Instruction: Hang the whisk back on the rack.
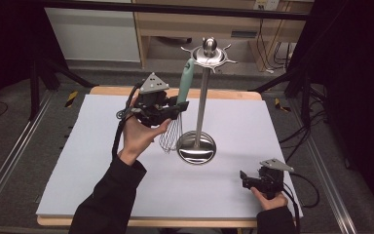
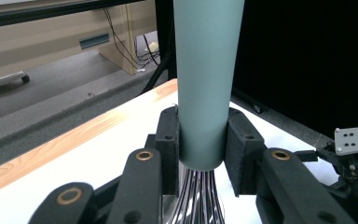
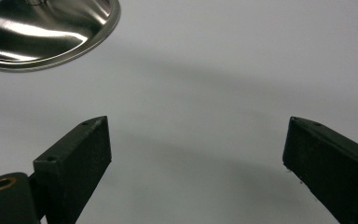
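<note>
A wooden-edged table (image 1: 224, 93) carries a large white sheet (image 1: 126, 165) that covers nearly all of its top. On the sheet, a little right of the middle, stands a steel utensil stand (image 1: 202, 97): a round polished base (image 1: 196, 147), a thin upright pole and a crown of hooks (image 1: 209, 54) at the top. The same base (image 3: 42, 32) shows at the upper left of the right gripper view, resting flat on the white surface.

A whisk (image 1: 179, 109) hangs upright just left of the pole, its pale green handle (image 1: 186, 80) reaching up to the hook crown and its wire loops (image 1: 170, 135) just above the sheet beside the base. The left gripper (image 1: 177, 108), raised in the person's left hand (image 1: 139, 134), is clamped on the lower end of that handle; in the left gripper view both black pads press against the handle (image 2: 205, 84), with the wires (image 2: 200, 196) fanning out below.

The right gripper (image 1: 246, 179) sits low at the near right of the sheet in the right hand (image 1: 268, 199), well apart from the stand, its jaws spread wide with nothing between them
</note>
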Motion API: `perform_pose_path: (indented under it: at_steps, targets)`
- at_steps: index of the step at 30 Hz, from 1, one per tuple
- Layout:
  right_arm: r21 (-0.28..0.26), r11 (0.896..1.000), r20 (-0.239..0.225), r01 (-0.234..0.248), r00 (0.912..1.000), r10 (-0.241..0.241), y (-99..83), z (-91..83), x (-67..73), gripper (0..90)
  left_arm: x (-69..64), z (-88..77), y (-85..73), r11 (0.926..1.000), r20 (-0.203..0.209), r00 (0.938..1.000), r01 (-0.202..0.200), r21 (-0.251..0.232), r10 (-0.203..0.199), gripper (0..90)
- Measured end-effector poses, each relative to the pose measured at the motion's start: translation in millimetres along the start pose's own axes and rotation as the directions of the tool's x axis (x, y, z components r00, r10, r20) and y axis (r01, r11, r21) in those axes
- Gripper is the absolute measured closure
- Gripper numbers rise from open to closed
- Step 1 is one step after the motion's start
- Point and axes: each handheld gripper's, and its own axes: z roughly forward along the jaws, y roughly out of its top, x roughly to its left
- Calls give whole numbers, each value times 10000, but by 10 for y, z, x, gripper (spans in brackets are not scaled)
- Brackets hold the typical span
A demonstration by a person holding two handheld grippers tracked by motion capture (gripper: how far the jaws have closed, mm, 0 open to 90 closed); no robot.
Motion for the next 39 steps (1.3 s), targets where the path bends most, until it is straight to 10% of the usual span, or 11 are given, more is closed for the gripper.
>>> perform_pose_path:
  at_steps: [39]
  targets:
    - [45,10000,-33,-21,10000,21,-1,5,1,81,11,283,-70,9957,-374,9991,-249,-889,216,684]
